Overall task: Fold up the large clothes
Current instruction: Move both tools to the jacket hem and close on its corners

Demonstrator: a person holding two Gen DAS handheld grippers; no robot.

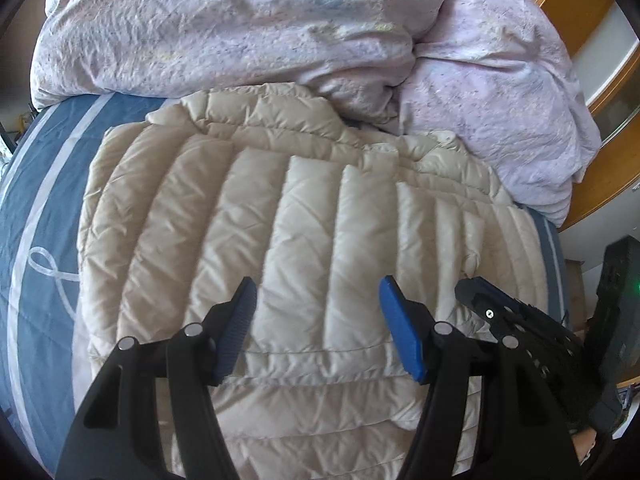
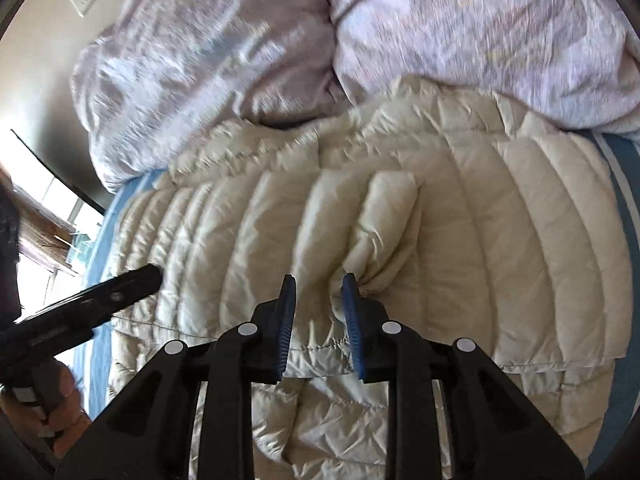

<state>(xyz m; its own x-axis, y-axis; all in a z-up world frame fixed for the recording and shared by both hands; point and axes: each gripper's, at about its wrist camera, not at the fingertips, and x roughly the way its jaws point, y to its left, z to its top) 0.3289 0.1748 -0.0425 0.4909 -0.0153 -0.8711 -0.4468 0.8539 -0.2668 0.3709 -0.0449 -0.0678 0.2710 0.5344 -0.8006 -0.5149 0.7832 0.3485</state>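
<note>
A bed with a blue sheet marked by white stripes fills both views, and a crumpled lilac duvet is heaped along its far side. Wooden furniture stands off the bed's right edge, and a pale wall with a switch plate shows in the right wrist view. A cream quilted puffer jacket lies flat on the sheet, its long axis running across the bed and its collar end toward the duvet. The left gripper hovers above it, jaws wide and empty. The right gripper has its jaws narrow, with a bunched fold of the jacket at their tips; whether they pinch it I cannot tell.
</note>
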